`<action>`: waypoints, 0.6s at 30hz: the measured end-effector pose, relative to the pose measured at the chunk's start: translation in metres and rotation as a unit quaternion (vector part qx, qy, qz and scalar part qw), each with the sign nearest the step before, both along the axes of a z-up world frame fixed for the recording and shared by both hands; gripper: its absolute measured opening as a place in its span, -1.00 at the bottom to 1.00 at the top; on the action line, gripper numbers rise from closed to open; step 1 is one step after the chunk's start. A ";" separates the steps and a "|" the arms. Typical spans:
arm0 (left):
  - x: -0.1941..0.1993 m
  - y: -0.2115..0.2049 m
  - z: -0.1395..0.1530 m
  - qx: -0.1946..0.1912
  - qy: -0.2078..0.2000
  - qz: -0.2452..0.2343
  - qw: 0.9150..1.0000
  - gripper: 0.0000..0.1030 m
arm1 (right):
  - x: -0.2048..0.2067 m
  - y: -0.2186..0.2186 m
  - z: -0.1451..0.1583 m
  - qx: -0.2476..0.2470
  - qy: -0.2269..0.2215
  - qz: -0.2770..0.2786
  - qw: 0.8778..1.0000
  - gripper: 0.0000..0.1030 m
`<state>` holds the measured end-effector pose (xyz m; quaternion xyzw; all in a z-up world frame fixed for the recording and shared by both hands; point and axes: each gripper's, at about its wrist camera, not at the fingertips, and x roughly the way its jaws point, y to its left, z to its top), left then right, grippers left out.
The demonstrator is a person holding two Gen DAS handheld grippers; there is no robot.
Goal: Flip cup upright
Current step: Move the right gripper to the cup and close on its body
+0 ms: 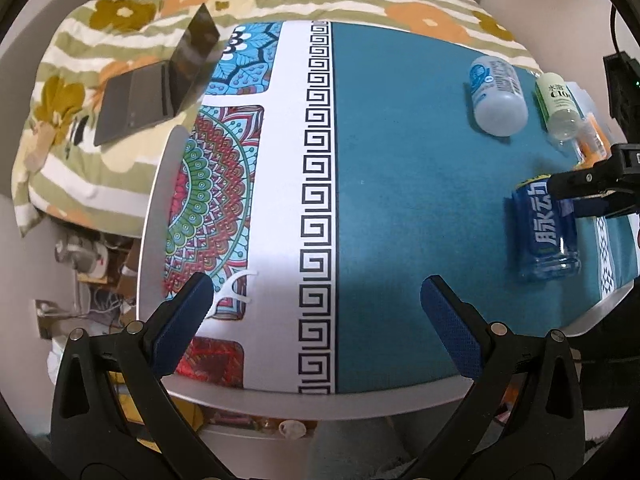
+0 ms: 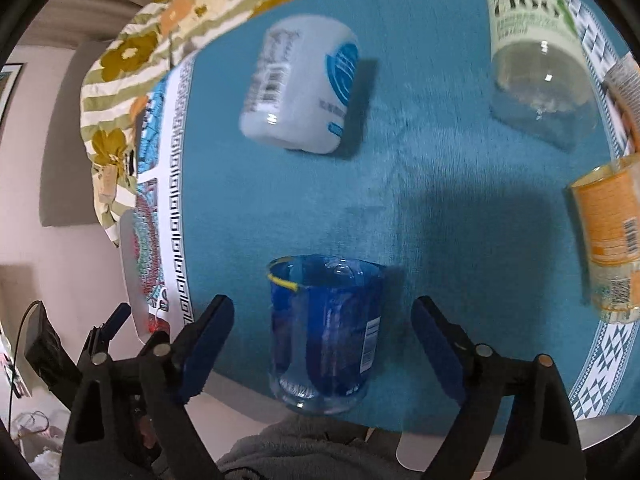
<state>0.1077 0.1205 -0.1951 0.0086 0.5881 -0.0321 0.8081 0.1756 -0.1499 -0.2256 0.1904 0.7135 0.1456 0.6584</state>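
Observation:
A clear blue cup (image 2: 324, 332) cut from a bottle lies on its side on the teal cloth, between the open fingers of my right gripper (image 2: 322, 316), not gripped. It also shows in the left wrist view (image 1: 546, 228), with my right gripper (image 1: 588, 190) over its far end. A white cup (image 2: 300, 84), a green-labelled clear cup (image 2: 536, 64) and an orange cup (image 2: 612, 236) also lie on their sides. My left gripper (image 1: 316, 292) is open and empty over the cloth's patterned band.
The round table (image 1: 248, 396) carries a patterned cloth (image 1: 400, 160); its front edge is close below both grippers. A flowered quilt (image 1: 120, 12) with an open laptop (image 1: 160, 88) lies beyond the table's far left. Clutter sits on the floor at left.

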 end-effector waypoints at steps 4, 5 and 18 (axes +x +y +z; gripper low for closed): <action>0.007 0.001 -0.005 -0.005 0.003 -0.002 1.000 1.00 | 0.003 -0.001 -0.011 0.007 0.023 -0.007 1.000 0.54; 0.009 0.001 -0.006 -0.007 0.004 -0.003 1.000 1.00 | 0.004 -0.002 -0.012 0.010 0.027 -0.009 1.000 0.47; 0.019 -0.001 0.001 -0.009 -0.002 -0.010 1.000 1.00 | 0.004 -0.009 -0.010 0.019 0.025 -0.020 0.999 0.08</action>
